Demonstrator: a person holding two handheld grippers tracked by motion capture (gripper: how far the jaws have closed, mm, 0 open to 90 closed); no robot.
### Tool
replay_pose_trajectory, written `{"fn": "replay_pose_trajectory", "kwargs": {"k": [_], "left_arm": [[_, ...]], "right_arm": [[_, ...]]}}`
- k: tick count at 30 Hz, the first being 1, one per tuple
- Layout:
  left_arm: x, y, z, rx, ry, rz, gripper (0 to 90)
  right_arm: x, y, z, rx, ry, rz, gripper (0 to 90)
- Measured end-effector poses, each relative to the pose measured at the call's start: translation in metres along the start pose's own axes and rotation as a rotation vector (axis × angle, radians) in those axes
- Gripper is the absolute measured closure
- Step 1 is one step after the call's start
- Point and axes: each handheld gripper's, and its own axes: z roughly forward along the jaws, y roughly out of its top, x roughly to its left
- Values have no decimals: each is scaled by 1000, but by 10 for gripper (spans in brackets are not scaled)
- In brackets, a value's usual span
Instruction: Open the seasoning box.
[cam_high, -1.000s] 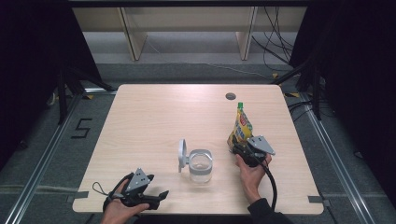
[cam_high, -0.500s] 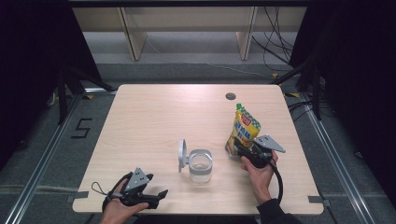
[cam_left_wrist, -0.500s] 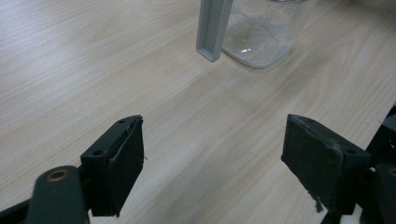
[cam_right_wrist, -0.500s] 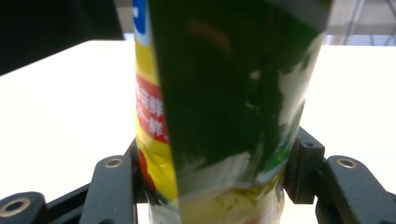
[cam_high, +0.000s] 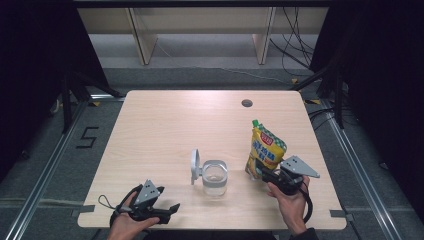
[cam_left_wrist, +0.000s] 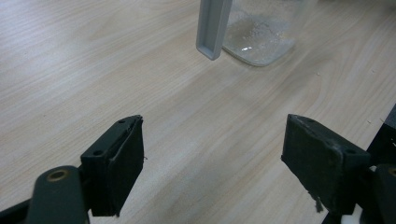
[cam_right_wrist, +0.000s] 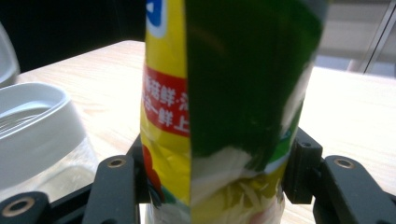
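A yellow and green spouted pouch (cam_high: 267, 147) stands upright at the table's right. My right gripper (cam_high: 260, 172) is shut on its lower part. In the right gripper view both pads press the pouch (cam_right_wrist: 224, 93) from either side, and the jaws have just been closing on it. A clear glass jar (cam_high: 215, 177) sits at the middle front with its grey lid (cam_high: 194, 166) swung open to the left. My left gripper (cam_high: 170, 210) rests at the front left edge, open with nothing between its jaws (cam_left_wrist: 215, 168). The jar (cam_left_wrist: 261, 32) lies ahead of it.
The light wooden table (cam_high: 175, 125) has a small round cable hole (cam_high: 246, 103) near its far edge. Dark floor and metal rails surround the table, and wooden shelf legs stand behind it. The jar's white rim (cam_right_wrist: 32, 121) sits close to the left of the pouch.
My right gripper has moved toward the near right of the table and risen a little, with the pouch in it. The left gripper and the jar have stayed put.
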Motion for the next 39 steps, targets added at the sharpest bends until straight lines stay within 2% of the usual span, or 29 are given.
{"fn": "replay_pose_trajectory", "kwargs": {"k": [1, 2, 3, 4, 5, 6, 8, 9, 10, 12, 13, 14, 16, 17, 20, 22, 23, 25, 26, 29, 30, 32, 33, 37, 39], "left_arm": [[0, 0, -1, 8, 5, 2, 202], [0, 1, -1, 12, 7, 5, 202], [0, 0, -1, 11, 8, 6, 202], [-1, 0, -1, 9, 5, 2, 202], [-1, 0, -1, 2, 4, -3, 202], [0, 0, -2, 19, 8, 12, 202], [-1, 1, -2, 16, 6, 12, 202], [-1, 1, -2, 15, 8, 8, 202], [-1, 1, -2, 14, 9, 9, 202], [1, 1, -2, 13, 16, 31, 202], [1, 1, -2, 14, 16, 42, 202], [0, 1, -2, 22, 13, 31, 202], [-2, 1, -1, 2, 9, 2, 202], [-1, 1, -2, 18, 17, 19, 202], [0, 1, -2, 13, 9, 24, 202], [-1, 1, -2, 7, 18, 21, 202], [0, 2, -3, 13, 21, 25, 202], [1, 2, -3, 10, 19, 47, 202], [0, 1, -2, 4, 14, 25, 202], [-1, 1, -1, 5, 16, 21, 202], [0, 2, -2, 15, 16, 32, 202], [0, 1, -2, 14, 16, 27, 202], [0, 1, -2, 10, 15, 27, 202], [0, 1, -1, 7, 15, 27, 202], [1, 2, -2, 21, 26, 44, 201]], "right_arm": [[2, 1, -5, 8, 8, -6, 453], [2, 2, -8, -14, 16, -47, 453], [5, 3, -13, -13, -2, -63, 453], [8, 4, -18, -9, -1, -72, 453], [10, 6, -21, -7, 4, -102, 453], [14, 6, -23, -12, 11, -125, 453], [19, 9, -29, 1, -14, -221, 454], [25, 10, -31, 15, -23, -240, 454], [27, 12, -32, 12, -28, -298, 454], [34, 15, -34, 16, -35, -376, 454], [38, 16, -36, 27, -41, -407, 454], [41, 16, -36, 23, -57, -447, 454], [47, 18, -38, 33, -70, -521, 455], [50, 18, -38, 36, -69, -549, 455], [57, 19, -40, 53, -89, -661, 456], [63, 19, -41, 61, -98, -699, 455], [64, 19, -41, 70, -101, -756, 455], [68, 19, -42, 75, -116, -797, 456], [69, 19, -42, 79, -114, -834, 456], [76, 18, -43, 95, -130, -882, 456], [78, 18, -43, 96, -128, -925, 456], [81, 18, -44, 108, -132, -952, 457], [84, 16, -44, 113, -139, -940, 456], [87, 16, -44, 115, -169, -1049, 457], [88, 14, -42, 125, -180, -1061, 458]]}}
